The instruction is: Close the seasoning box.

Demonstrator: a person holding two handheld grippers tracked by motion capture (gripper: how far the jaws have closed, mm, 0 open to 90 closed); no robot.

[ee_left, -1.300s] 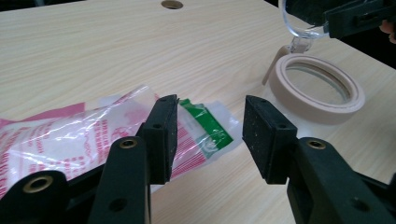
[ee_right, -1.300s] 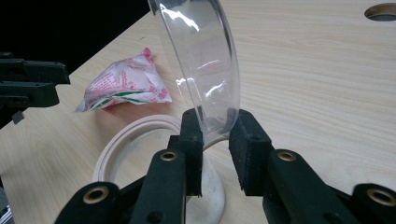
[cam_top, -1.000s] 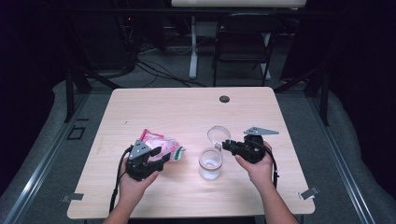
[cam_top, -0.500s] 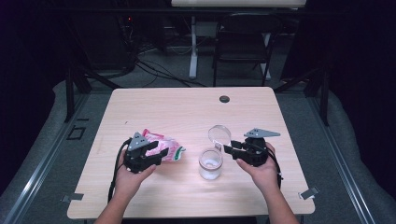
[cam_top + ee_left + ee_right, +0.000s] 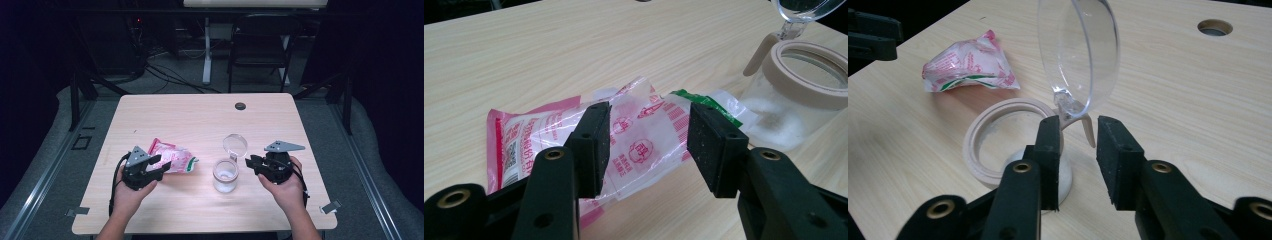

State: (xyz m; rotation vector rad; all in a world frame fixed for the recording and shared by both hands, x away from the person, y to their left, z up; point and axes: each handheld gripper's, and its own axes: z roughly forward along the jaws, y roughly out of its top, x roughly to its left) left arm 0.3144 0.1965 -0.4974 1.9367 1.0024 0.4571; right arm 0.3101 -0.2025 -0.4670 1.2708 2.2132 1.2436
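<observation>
left tongs [image 5: 646,145]: released, astride pink packet [image 5: 172,157], left of jar [image 5: 225,175] | right tongs [image 5: 1078,150]: just narrowed, released by the lid hinge | risk: packet slips; jar tips

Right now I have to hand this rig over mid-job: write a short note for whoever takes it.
Left tool: jaws apart around the pink and white bag, which lies on the table; no clear pinch yet, they have just been closing a little.
Right tool: open, just closing, at the hinge of the clear lid.
Jar: upright between the hands, lid flipped open, some white powder inside.
Done: lid up.
Left, probably: grip the bag, lift it and pour into the jar.
</observation>
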